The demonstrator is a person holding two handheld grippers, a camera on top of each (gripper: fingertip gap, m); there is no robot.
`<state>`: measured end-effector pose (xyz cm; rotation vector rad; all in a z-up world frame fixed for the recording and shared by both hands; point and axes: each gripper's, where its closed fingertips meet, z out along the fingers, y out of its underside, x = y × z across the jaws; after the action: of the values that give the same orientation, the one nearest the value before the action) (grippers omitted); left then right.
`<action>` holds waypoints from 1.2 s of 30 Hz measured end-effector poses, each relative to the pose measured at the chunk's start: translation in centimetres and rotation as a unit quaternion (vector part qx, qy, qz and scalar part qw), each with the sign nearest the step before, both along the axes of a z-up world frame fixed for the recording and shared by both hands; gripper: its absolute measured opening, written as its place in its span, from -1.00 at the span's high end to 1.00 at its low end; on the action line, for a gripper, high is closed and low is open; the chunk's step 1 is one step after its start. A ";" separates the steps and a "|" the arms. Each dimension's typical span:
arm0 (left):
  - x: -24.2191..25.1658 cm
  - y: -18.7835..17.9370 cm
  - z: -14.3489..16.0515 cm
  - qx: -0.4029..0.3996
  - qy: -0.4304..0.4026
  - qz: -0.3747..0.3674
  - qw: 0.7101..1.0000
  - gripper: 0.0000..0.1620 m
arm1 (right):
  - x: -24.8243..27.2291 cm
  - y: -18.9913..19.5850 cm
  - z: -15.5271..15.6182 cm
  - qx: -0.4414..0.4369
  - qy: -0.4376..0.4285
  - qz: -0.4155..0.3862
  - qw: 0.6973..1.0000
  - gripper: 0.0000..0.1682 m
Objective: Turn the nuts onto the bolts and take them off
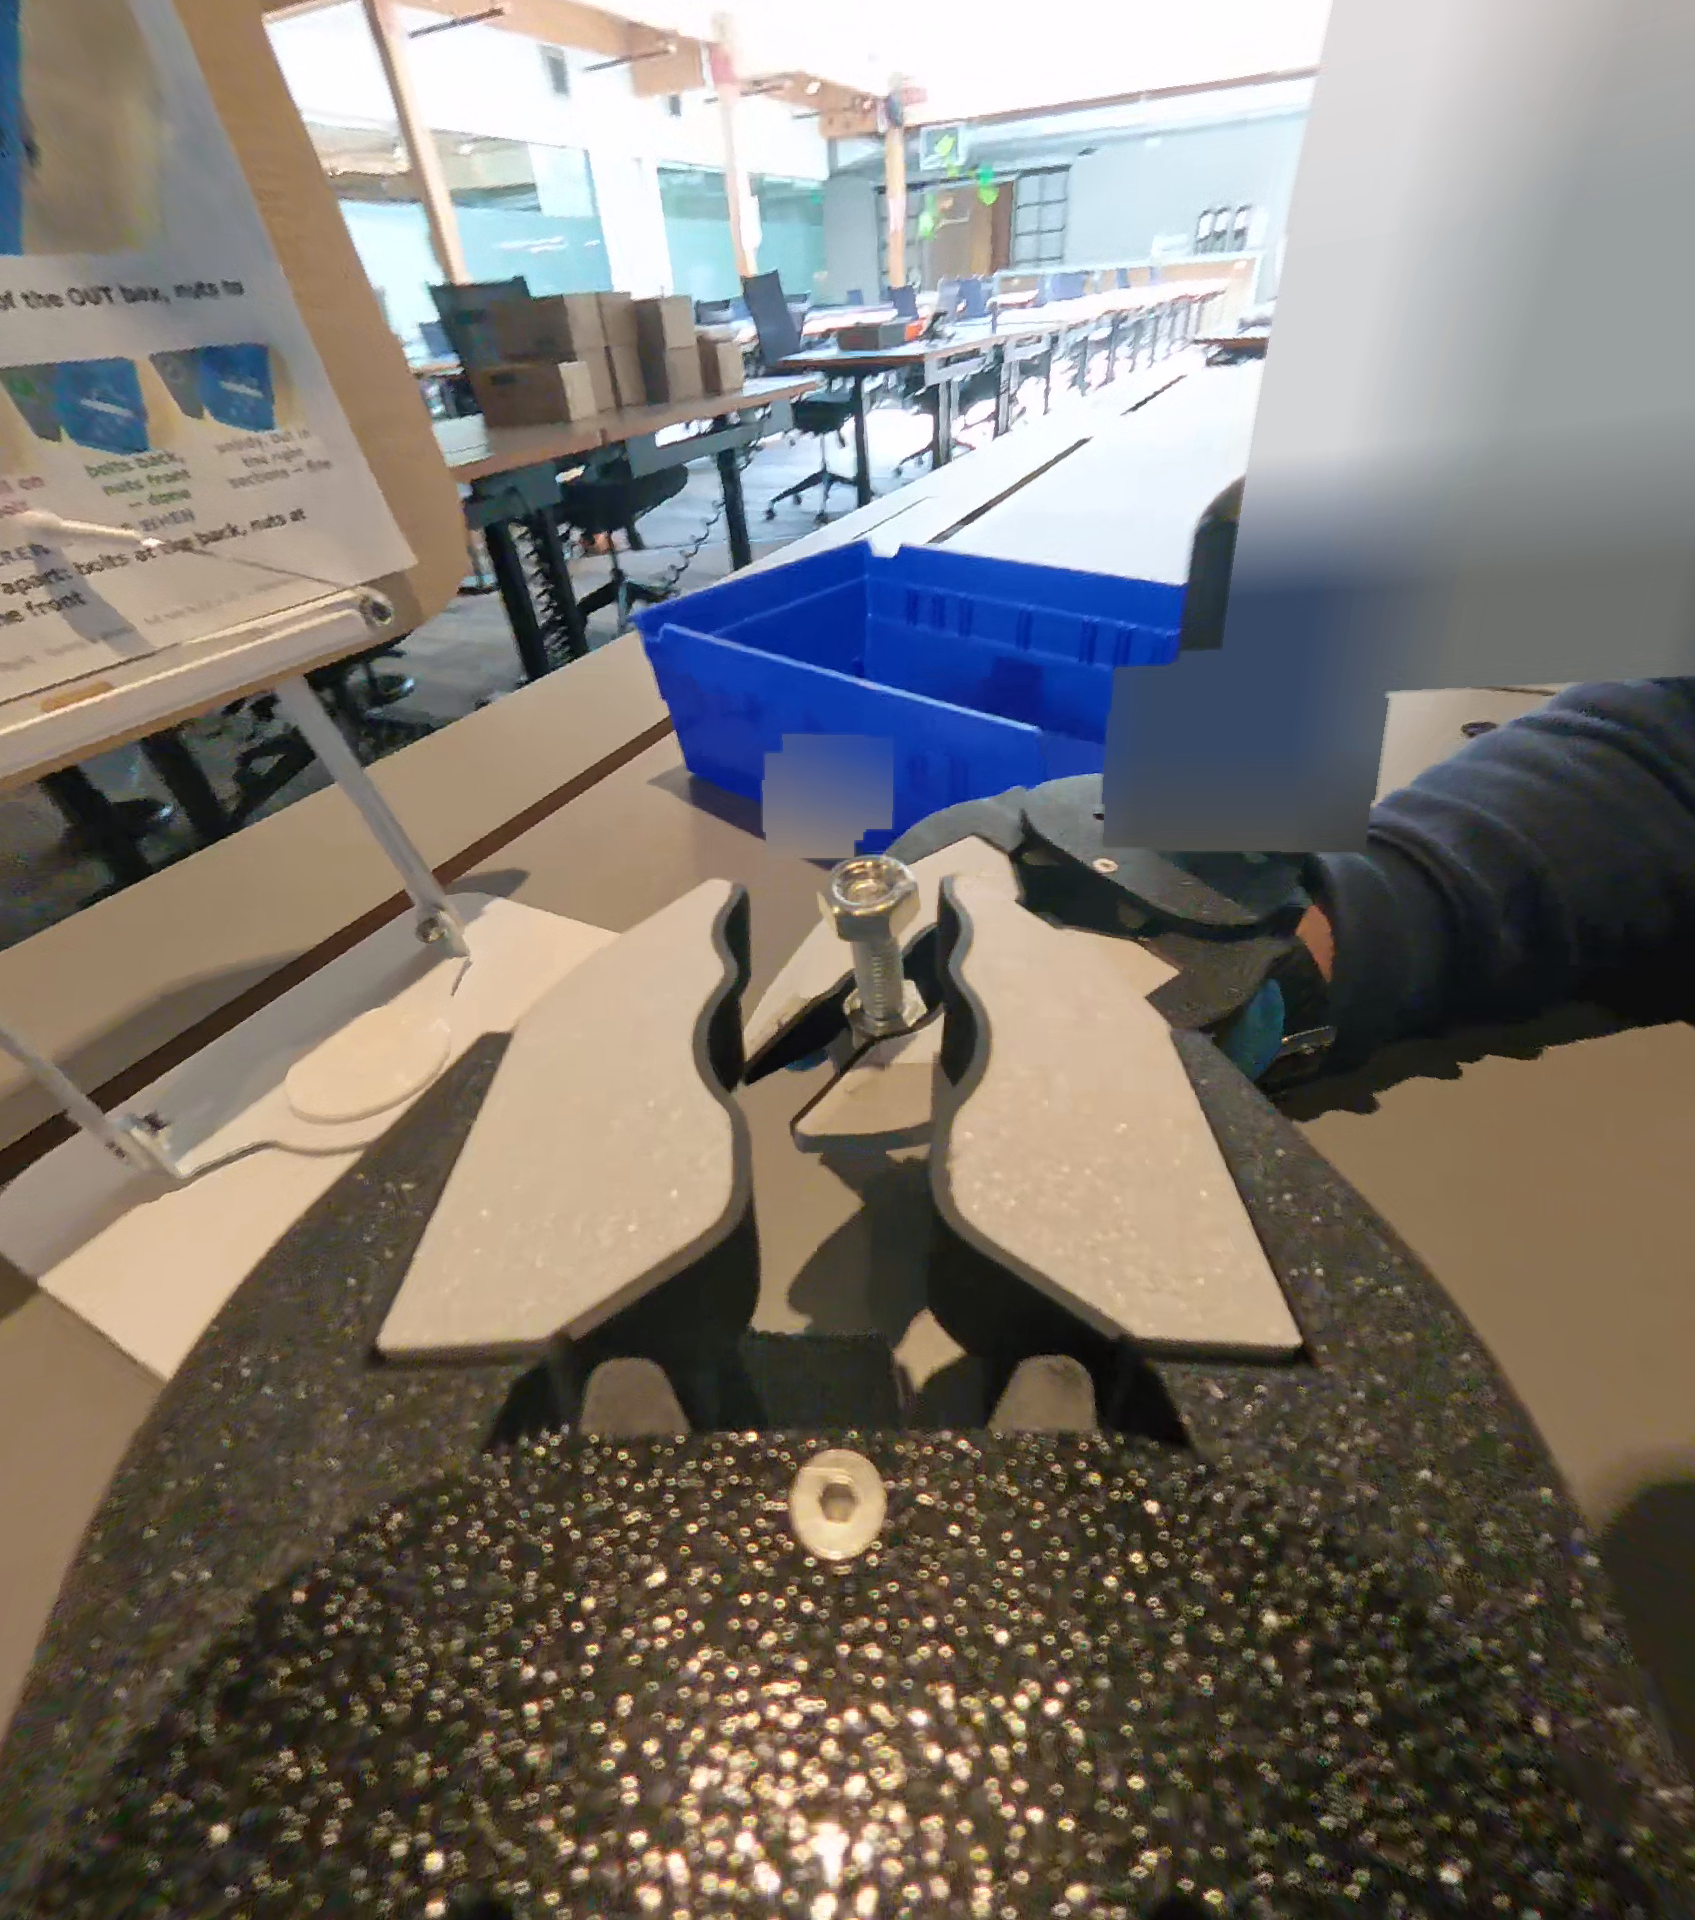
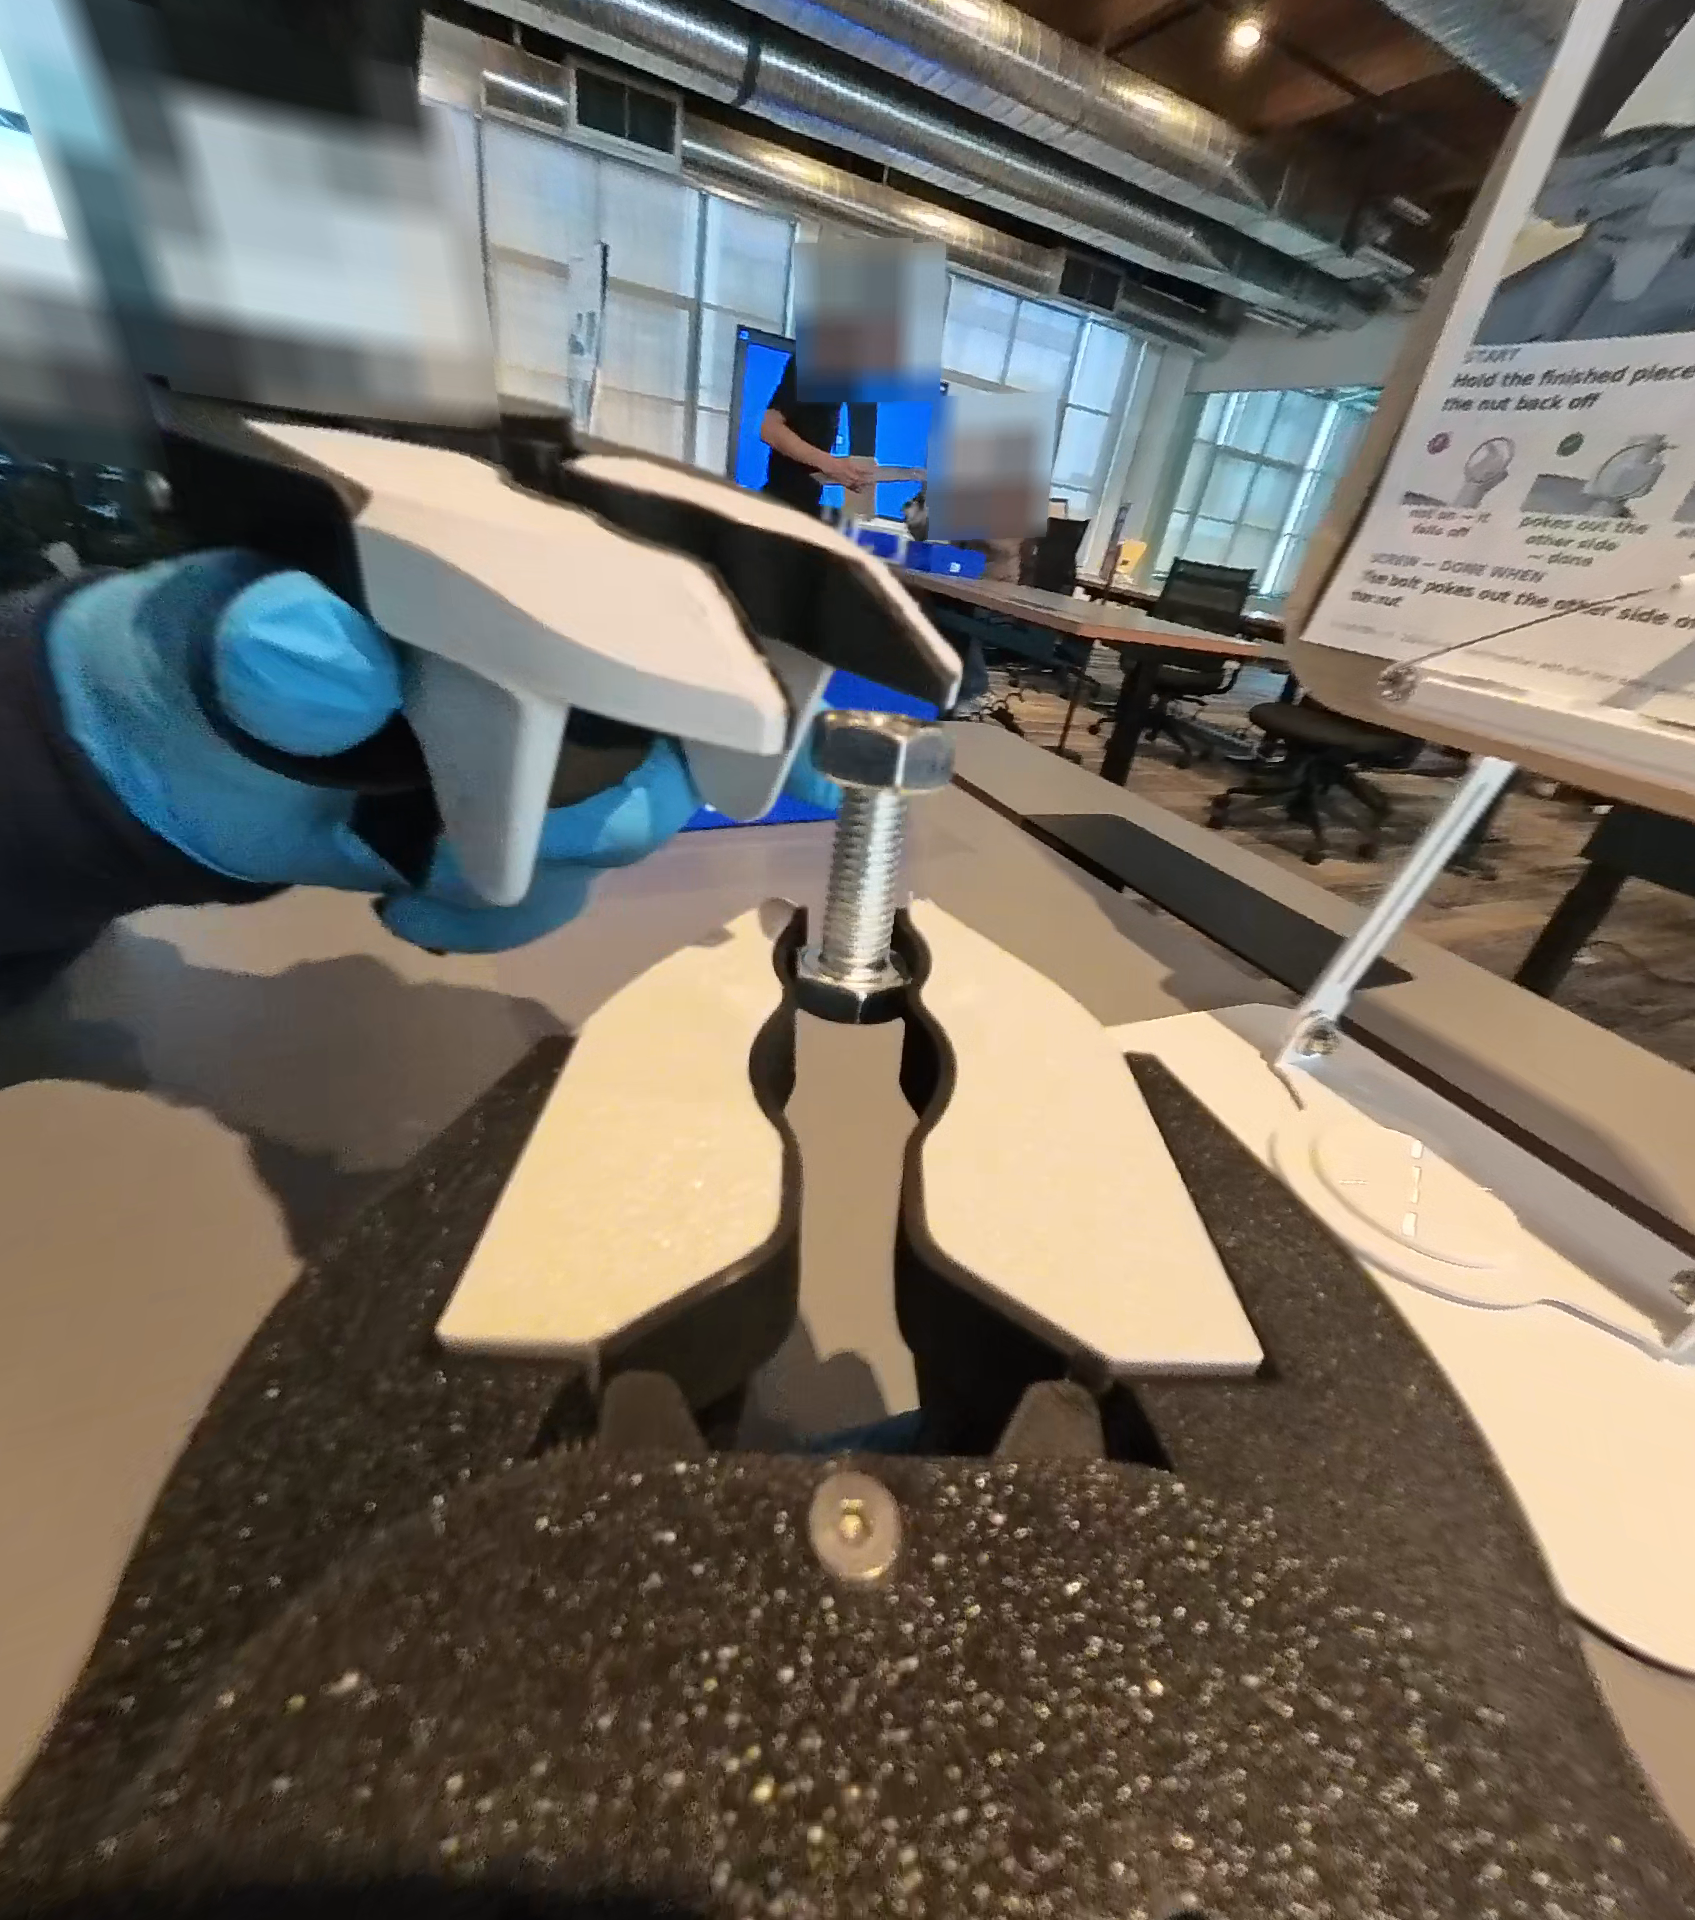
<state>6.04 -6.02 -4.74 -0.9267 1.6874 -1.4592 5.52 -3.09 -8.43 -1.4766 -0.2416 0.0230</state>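
A smooth grey table (image 1: 199,997) stretches wide, with open surface on both sides of the work. Behind sits a glossy blue plastic bin (image 1: 853,665) with ribbed walls. The right gripper (image 2: 848,961), with flat pale wavy-edged fingers on grainy black, pinches a hexagonal steel nut (image 2: 848,997). From the nut rises an upright threaded bolt (image 2: 864,873). The left gripper (image 2: 874,717) clamps the bolt's hex head from above, held by a blue-gloved hand (image 2: 230,748).

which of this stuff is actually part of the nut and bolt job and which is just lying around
In the job: bolt, nut, left gripper, right gripper.
Lying about: blue bin, instruction sheet on its stand, cardboard boxes, office chair.
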 end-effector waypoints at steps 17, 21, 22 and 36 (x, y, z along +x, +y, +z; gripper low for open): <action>0.1 -1.7 0.0 0.073 -0.032 0.022 0.997 0.79 | -0.9 -0.5 0.2 0.010 -0.004 0.031 0.999 0.83; -1.0 -2.4 -0.2 0.095 -0.056 -0.055 0.992 0.78 | -2.8 -1.0 0.1 0.002 0.025 0.113 0.993 0.83; -1.3 -2.5 -0.2 0.091 -0.060 -0.073 0.991 0.78 | -3.1 -1.2 0.2 0.003 0.029 0.125 0.992 0.83; 0.4 -1.4 -0.5 0.085 -0.022 0.042 0.995 0.60 | -0.5 -0.1 -0.5 -0.011 -0.003 0.022 1.000 0.83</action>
<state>6.39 -7.42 -5.19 -0.8561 1.6896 -1.2509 4.99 -3.17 -8.90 -1.4940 -0.2790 0.0563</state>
